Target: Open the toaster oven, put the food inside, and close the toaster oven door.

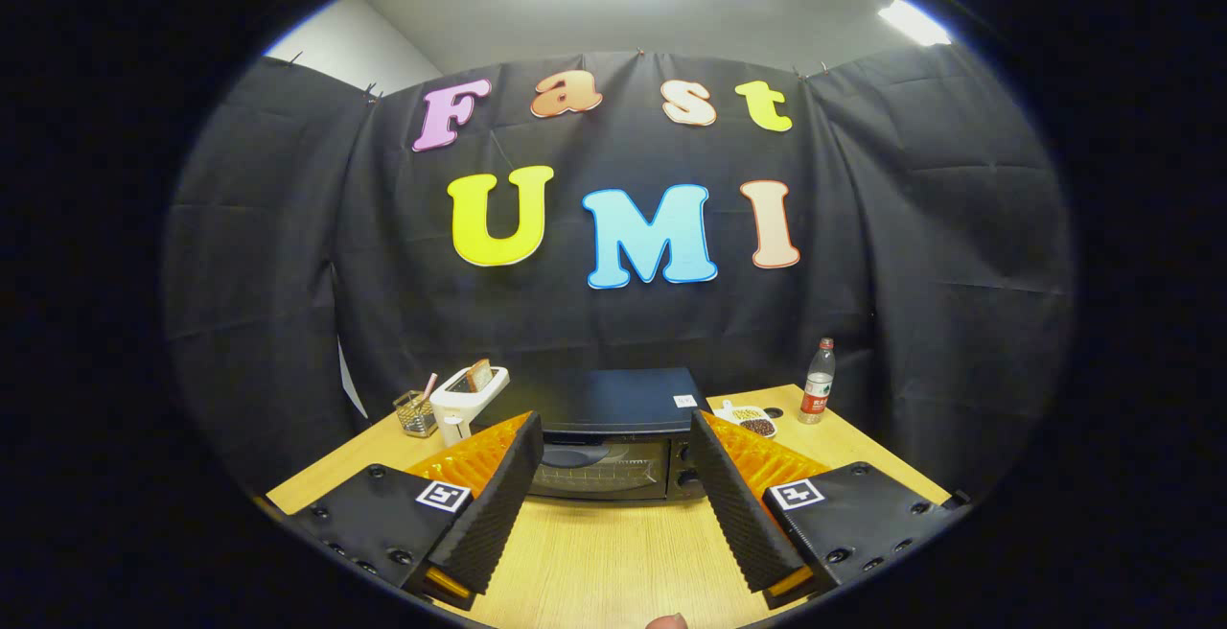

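Note:
A black toaster oven [609,437] stands on the wooden table [613,552], straight ahead beyond my fingers, its glass door shut. A white dish of food [752,421] sits just right of the oven, partly behind my right finger. My gripper [611,423] hovers above the table in front of the oven, open wide, with nothing between its fingers.
A white pop-up toaster [468,397] with a bread slice stands left of the oven, and a small wire basket [415,412] beside it. A plastic bottle [818,382] stands at the table's far right. Black cloth walls close the booth behind.

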A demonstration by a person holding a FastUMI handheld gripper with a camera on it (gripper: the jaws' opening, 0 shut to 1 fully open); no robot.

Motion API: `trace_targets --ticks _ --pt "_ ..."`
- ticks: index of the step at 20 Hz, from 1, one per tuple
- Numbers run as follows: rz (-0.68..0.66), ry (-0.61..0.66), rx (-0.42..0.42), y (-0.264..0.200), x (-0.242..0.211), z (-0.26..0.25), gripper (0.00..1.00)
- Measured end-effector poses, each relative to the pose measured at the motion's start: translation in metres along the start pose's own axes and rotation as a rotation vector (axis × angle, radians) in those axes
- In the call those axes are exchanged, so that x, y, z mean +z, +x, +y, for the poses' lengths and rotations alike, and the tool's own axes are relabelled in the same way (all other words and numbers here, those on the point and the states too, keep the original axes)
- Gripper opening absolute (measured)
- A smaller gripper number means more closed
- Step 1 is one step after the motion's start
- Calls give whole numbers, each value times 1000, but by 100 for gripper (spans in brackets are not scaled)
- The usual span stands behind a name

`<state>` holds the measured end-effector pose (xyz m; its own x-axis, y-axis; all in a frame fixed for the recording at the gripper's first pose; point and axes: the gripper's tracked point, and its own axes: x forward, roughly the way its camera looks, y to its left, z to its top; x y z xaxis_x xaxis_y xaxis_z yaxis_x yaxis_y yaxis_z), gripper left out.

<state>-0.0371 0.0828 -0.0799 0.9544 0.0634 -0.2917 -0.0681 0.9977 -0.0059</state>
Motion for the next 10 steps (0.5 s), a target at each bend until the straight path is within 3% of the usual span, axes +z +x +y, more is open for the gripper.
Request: trace_targets --ticks 10 --pt "-100 -13 1 -61 17 -32 97"
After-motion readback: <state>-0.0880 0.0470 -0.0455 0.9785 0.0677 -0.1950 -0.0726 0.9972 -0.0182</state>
